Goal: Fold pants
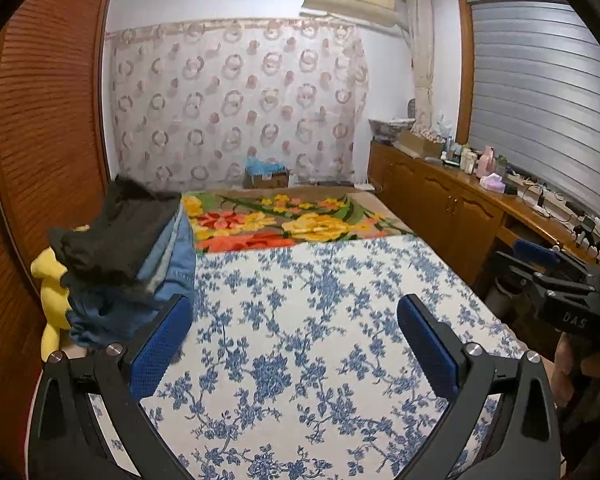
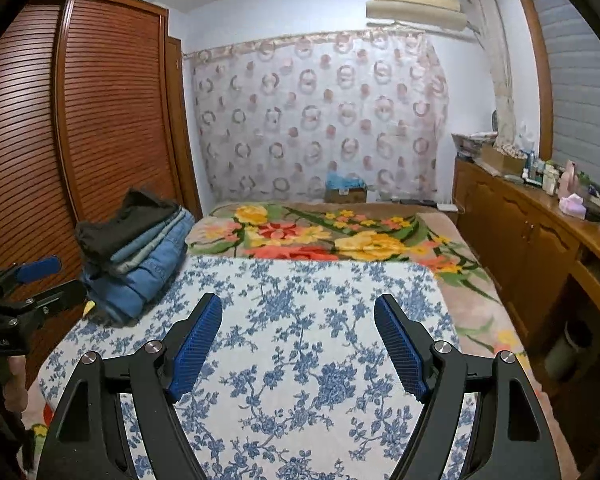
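A stack of folded pants [image 1: 128,256] [image 2: 140,256], black on top of blue denim, lies at the left edge of the bed. My left gripper [image 1: 294,304] is open above the blue-flowered sheet [image 1: 320,360], its left finger beside the stack, with nothing between the blue pads. My right gripper [image 2: 298,300] is also open over the same sheet [image 2: 300,360] and holds nothing. Each gripper shows in the other's view: the right gripper [image 1: 540,260] at the right edge, the left gripper [image 2: 36,280] at the left edge near the stack.
A bright flowered blanket [image 2: 320,236] covers the far part of the bed. A louvred wooden wardrobe [image 2: 100,120] stands on the left. A wooden cabinet [image 2: 532,232] with bottles runs along the right. A yellow soft toy [image 1: 52,280] sits behind the stack. A cardboard box [image 1: 266,179] lies beyond the bed.
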A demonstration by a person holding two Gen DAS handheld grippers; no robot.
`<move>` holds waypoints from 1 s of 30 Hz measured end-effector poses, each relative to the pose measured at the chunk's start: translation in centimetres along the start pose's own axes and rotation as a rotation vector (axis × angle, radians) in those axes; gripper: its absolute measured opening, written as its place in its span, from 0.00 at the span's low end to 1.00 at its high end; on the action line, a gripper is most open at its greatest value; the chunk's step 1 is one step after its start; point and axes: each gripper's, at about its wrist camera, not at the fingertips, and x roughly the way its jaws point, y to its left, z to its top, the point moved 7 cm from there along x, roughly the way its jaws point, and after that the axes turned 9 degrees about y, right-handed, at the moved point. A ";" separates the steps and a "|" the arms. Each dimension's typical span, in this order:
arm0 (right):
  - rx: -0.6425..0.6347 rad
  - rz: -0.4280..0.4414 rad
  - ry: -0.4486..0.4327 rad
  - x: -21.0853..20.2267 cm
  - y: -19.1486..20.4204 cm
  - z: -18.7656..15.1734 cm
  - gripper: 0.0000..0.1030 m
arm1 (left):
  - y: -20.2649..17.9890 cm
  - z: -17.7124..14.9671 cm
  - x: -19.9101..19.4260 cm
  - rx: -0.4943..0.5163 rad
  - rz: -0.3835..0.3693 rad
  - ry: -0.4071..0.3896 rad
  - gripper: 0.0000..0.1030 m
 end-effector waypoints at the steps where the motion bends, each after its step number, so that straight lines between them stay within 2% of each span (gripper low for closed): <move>1: 0.000 -0.003 -0.010 -0.4 0.0 0.0 0.78 | -0.2 0.2 -0.4 0.004 0.004 -0.008 1.00; 8: -0.002 -0.004 -0.067 -3.5 1.5 0.4 0.78 | -1.0 1.4 -3.0 0.017 0.003 -0.067 1.00; 13: -0.007 -0.012 -0.103 -4.0 1.4 -0.2 0.78 | -1.3 1.7 -4.0 0.024 0.012 -0.092 1.00; 20: -0.009 -0.025 -0.101 -3.1 1.1 -1.2 0.78 | -0.8 1.5 -3.9 0.011 0.014 -0.097 1.00; 30: -0.003 -0.027 -0.093 -3.1 0.9 -0.8 0.78 | -0.6 1.3 -3.8 0.003 0.022 -0.097 1.00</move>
